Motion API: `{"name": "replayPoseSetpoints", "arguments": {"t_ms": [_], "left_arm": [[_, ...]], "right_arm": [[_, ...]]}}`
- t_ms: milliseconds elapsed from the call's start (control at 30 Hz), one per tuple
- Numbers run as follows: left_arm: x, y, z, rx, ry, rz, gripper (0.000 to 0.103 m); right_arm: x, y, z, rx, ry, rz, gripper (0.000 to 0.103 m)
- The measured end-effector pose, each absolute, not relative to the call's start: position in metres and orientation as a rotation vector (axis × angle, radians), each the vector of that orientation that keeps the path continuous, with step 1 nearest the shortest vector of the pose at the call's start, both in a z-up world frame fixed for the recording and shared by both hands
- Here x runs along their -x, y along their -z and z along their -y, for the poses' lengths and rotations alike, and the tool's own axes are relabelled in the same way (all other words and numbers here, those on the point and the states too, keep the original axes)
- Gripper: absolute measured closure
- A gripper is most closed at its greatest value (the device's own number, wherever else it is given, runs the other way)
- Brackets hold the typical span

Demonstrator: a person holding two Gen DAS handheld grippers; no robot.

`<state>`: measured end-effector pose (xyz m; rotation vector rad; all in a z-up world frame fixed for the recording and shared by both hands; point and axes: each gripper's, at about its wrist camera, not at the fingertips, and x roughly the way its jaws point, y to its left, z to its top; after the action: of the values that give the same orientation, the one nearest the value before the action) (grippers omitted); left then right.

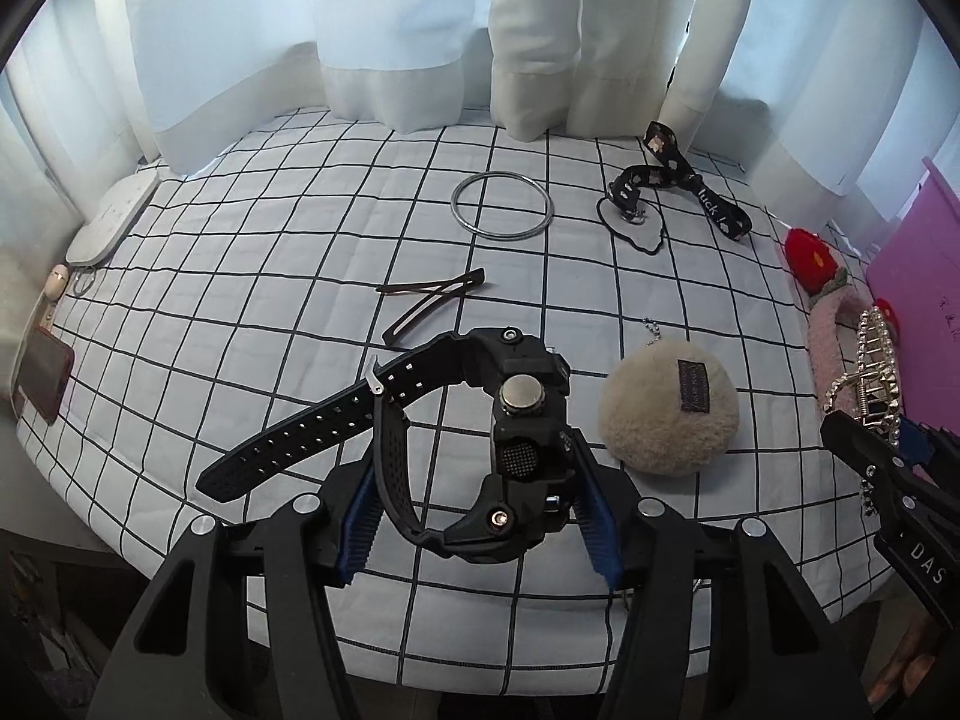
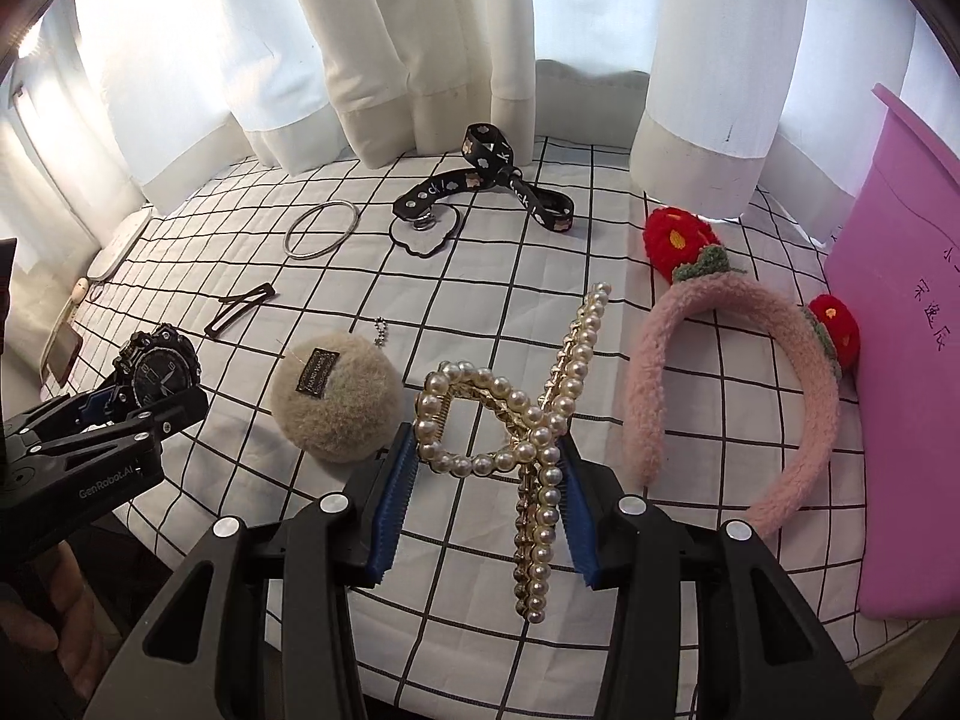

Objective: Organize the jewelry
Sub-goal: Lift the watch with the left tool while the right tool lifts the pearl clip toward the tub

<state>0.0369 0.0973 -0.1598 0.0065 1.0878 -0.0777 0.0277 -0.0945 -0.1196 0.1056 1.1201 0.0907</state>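
My left gripper (image 1: pixel 480 510) is shut on a black wristwatch (image 1: pixel 510 420), its strap (image 1: pixel 300 432) trailing left above the checked cloth (image 1: pixel 240 240). It also shows in the right wrist view (image 2: pixel 159 369). My right gripper (image 2: pixel 486 480) is shut on a pearl hair claw (image 2: pixel 528 426), also seen at the right edge of the left wrist view (image 1: pixel 870 372). On the cloth lie a silver bangle (image 1: pixel 501 204), dark hair clips (image 1: pixel 432 300), a beige pompom keychain (image 1: pixel 669 408), a black printed ribbon strap (image 1: pixel 678 180) and a pink fuzzy headband with red flowers (image 2: pixel 738 372).
A pink bin (image 2: pixel 900 360) stands at the right edge. White curtains (image 1: pixel 420 30) hang along the back. A white pad (image 1: pixel 114 216) and a small brown case (image 1: pixel 45 378) lie at the left edge. The cloth ends close to my grippers.
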Motion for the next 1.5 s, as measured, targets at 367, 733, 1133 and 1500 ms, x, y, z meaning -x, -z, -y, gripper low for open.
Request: {"name": "replayPoseSetpoints", "arguments": {"t_ms": [367, 733, 1133, 1500], "left_arm": [[-0.036, 0.081, -0.053, -0.04, 0.156, -0.933, 0.049], [-0.029, 0.018, 0.034, -0.088, 0.321, -0.818, 0.049], [-0.018, -0.014, 0.19, -0.162, 0.556, -0.771, 0.049], [-0.023, 0.005, 0.307, -0.176, 0.655, -0.837, 0.049]], "right_arm": [[-0.019, 0.053, 0.134, -0.124, -0.057, -0.977, 0.06], [0.002, -0.015, 0.213, -0.158, 0.066, -0.831, 0.06], [0.033, -0.033, 0.352, -0.222, 0.294, -0.793, 0.06], [0.045, -0.011, 0.441, -0.27, 0.338, -0.863, 0.06]]}}
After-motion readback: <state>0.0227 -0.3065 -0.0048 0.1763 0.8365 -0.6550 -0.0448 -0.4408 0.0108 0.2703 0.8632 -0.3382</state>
